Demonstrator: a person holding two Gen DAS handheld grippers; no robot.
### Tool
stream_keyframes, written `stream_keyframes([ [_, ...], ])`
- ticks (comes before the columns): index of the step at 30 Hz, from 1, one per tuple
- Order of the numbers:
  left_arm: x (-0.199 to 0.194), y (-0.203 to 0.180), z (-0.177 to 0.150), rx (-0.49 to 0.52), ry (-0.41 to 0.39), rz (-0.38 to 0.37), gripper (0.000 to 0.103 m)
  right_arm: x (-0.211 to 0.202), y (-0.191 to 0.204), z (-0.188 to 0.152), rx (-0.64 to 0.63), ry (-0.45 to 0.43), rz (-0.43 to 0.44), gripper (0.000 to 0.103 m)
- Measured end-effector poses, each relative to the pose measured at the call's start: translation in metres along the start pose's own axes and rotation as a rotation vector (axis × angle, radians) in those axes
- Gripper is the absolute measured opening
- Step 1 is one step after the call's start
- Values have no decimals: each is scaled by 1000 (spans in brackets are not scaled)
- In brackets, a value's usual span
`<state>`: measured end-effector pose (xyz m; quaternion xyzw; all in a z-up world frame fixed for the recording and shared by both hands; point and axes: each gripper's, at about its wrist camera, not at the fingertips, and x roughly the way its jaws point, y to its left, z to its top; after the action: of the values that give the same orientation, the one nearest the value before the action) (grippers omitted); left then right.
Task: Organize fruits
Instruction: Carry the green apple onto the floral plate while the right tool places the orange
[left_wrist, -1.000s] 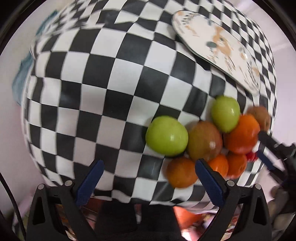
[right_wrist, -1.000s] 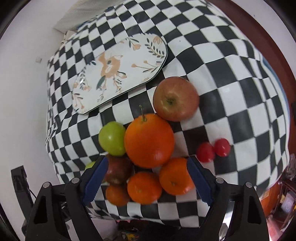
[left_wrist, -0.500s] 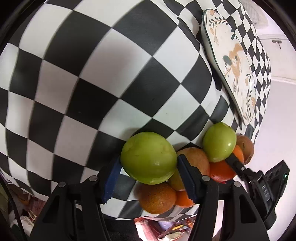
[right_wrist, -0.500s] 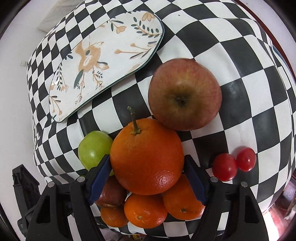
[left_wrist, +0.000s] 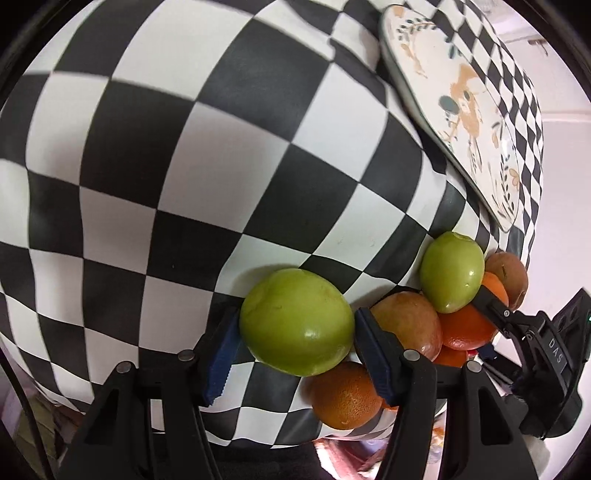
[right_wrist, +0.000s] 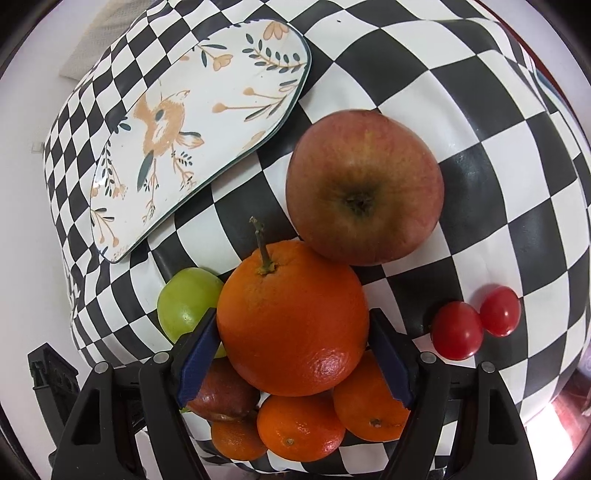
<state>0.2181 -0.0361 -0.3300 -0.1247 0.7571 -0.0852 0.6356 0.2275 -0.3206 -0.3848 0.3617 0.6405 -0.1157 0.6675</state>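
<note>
A: What's the left gripper (left_wrist: 295, 341) got?

B: A green fruit (left_wrist: 296, 321), pads pressed on both sides of it, so it's clamped. It sits at the left edge of the fruit pile, on the b/w checkered tablecloth (left_wrist: 184, 166).

A: And the right gripper (right_wrist: 293, 356)?

B: Closed around the big orange (right_wrist: 291, 317), the one w/ the stem. Blue pads touch its left & right flanks. Orange is mid-pile, resting on top of the smaller ones.

A: What else is in the pile?

B: Red apple (right_wrist: 364, 188) just beyond the big orange, touching it. Second green fruit (right_wrist: 188, 306) to its left, partly behind the left pad. Below it, three small oranges (right_wrist: 301, 424) and a dark reddish fruit (right_wrist: 225, 395). Two cherry tomatoes (right_wrist: 458, 330) off to the right, touching each other, apart from the pile.

A: Plate?

B: Floral plate (right_wrist: 195, 129) w/ a green rim, far-left of the pile, near it but not touching any fruit. Nothing on it.

A: Grippers close together?

B: Yes, from the left cam the right gripper's finger pokes in among the fruit at the right side.
</note>
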Motion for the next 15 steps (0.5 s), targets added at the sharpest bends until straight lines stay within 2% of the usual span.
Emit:
stream_keyframes([
  [4, -17, -26, 0, 115, -83, 112, 59, -11, 9, -6, -78, -26, -37, 79],
  [6, -27, -39, 0, 154, -113, 141, 59, -20, 14, -8, -124, -33, -23, 79],
  [11, -56, -79, 18, 236, -159, 148, 59, -53, 22, -10, -192, -50, 60, 79],
  [15, -67, -121, 45, 284, -179, 120, 59, -89, 34, 9, -251, -76, 107, 79],
])
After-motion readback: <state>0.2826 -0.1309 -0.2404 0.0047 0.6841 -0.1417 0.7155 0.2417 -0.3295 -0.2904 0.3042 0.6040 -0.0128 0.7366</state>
